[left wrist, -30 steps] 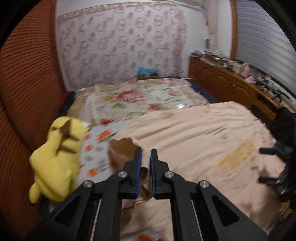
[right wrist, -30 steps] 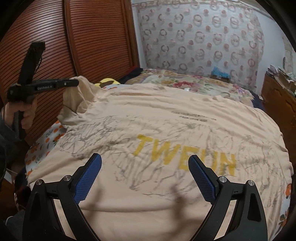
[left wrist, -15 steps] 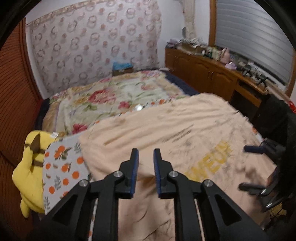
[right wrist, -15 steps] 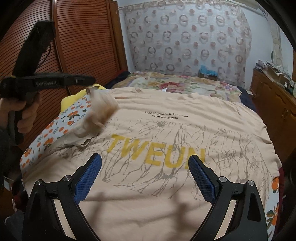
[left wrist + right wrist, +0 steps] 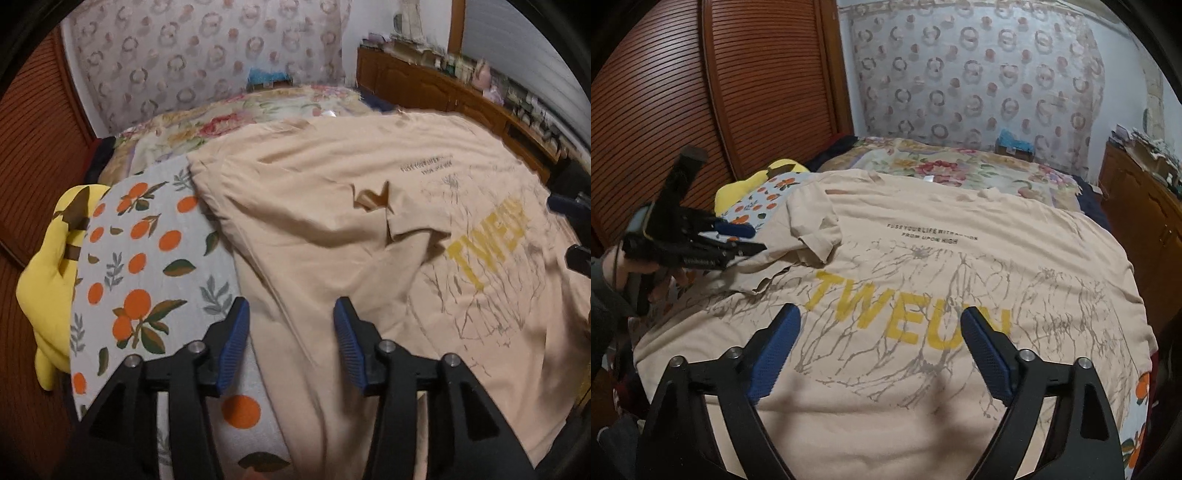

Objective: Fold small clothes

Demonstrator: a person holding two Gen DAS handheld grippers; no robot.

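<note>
A peach T-shirt (image 5: pixel 923 280) with yellow "TWEUN" lettering lies spread print-up across the bed, over an orange-patterned sheet (image 5: pixel 147 258), with one sleeve (image 5: pixel 812 229) folded inward and lying crumpled on the chest just beside the lettering. The left gripper (image 5: pixel 290 343) hangs over the shirt's side edge near the sheet, its jaws having just been opening and now parted with nothing pinched between the blue pads (the cloth only lies beneath them). The right gripper (image 5: pixel 881 350) hovers above the lower print, its jaws wide though just narrowed a little, gripping nothing, while a yellow plush toy (image 5: pixel 55 280) sits at the bed's edge by the slatted wooden door (image 5: pixel 720 92)
</note>
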